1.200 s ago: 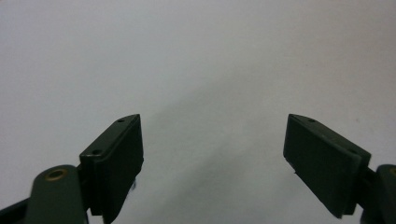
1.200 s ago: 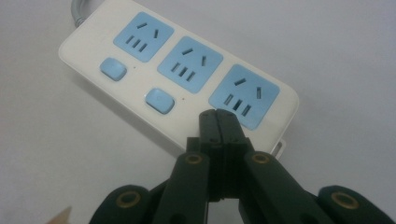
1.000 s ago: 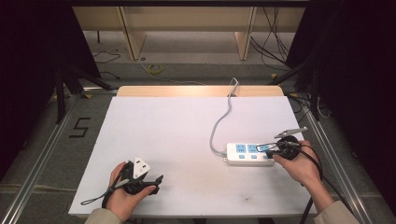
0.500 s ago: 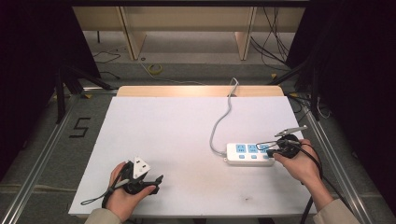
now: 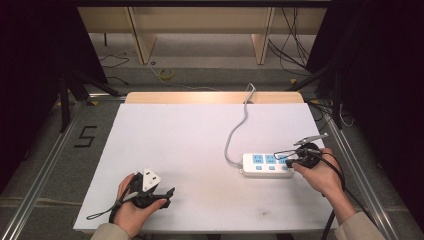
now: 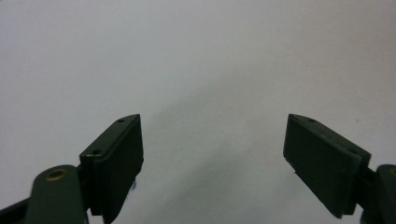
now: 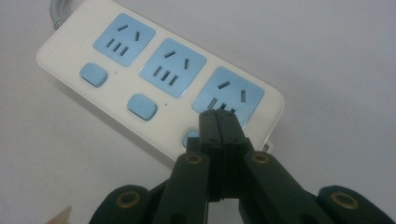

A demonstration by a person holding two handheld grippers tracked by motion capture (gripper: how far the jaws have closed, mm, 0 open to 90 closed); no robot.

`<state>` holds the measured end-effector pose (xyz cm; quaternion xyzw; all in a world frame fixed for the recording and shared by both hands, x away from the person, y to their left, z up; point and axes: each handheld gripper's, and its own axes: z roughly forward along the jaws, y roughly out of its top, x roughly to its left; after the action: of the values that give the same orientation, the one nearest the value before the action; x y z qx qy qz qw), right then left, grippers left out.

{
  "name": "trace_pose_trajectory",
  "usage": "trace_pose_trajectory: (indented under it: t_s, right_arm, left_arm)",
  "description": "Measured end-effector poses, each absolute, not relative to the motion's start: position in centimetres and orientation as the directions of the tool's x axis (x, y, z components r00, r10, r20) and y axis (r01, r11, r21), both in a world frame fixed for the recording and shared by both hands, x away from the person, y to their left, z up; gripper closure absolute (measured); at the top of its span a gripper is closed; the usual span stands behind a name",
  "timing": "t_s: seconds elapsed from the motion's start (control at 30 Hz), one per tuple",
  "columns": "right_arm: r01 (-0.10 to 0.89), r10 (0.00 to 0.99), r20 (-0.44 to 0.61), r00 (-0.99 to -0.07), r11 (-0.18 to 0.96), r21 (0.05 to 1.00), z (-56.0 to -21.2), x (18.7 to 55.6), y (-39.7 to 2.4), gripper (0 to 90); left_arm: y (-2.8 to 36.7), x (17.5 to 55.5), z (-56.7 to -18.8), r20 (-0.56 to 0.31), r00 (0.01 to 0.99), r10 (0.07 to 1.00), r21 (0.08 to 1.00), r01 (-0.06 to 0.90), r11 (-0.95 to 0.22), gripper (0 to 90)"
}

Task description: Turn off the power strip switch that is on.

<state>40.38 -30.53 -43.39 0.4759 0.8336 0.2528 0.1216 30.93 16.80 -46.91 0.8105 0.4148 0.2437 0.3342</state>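
White table (image 5: 190,145); right gripper (image 7: 218,116) over power strip (image 7: 140,93).

High cam looks forward-down on table (image 5: 190,130); 2 gripper cams sit close above it.

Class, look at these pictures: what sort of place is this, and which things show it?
Probably a lab or recording workspace, not a home: a white-covered table inside a dark metal frame, loose cables on the floor, and a power strip set out as a test object.
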Motion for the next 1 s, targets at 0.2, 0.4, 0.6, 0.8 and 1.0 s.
trace_pose_trajectory:
  t_s: [0.2,0.4,0.6,0.8,1.0]
  right_arm:
    - [0.735,0.854,0.038,-0.519,0.423,0.530,-43.38,40.52,-30.45,90.0]
    - [0.739,0.853,0.041,-0.520,0.426,0.522,-43.35,40.64,-30.31,90.0]
    - [0.742,0.852,0.038,-0.522,0.431,0.514,-43.35,40.74,-30.20,90.0]
    - [0.743,0.851,0.039,-0.524,0.434,0.510,-43.25,40.85,-30.12,90.0]
    - [0.748,0.851,0.041,-0.524,0.437,0.500,-43.25,40.97,-30.00,90.0]
  left_arm:
    - [16.81,30.94,-46.91,0.118,0.537,0.835,0.744,0.510,-0.432,19.9]
    - [16.81,30.93,-46.90,0.117,0.536,0.836,0.745,0.509,-0.431,19.9]
    - [16.81,30.94,-46.91,0.118,0.537,0.835,0.744,0.509,-0.432,19.9]
    - [16.81,30.93,-46.90,0.117,0.537,0.836,0.745,0.509,-0.432,20.0]
    - [16.79,30.93,-46.91,0.115,0.534,0.838,0.748,0.509,-0.427,20.0]
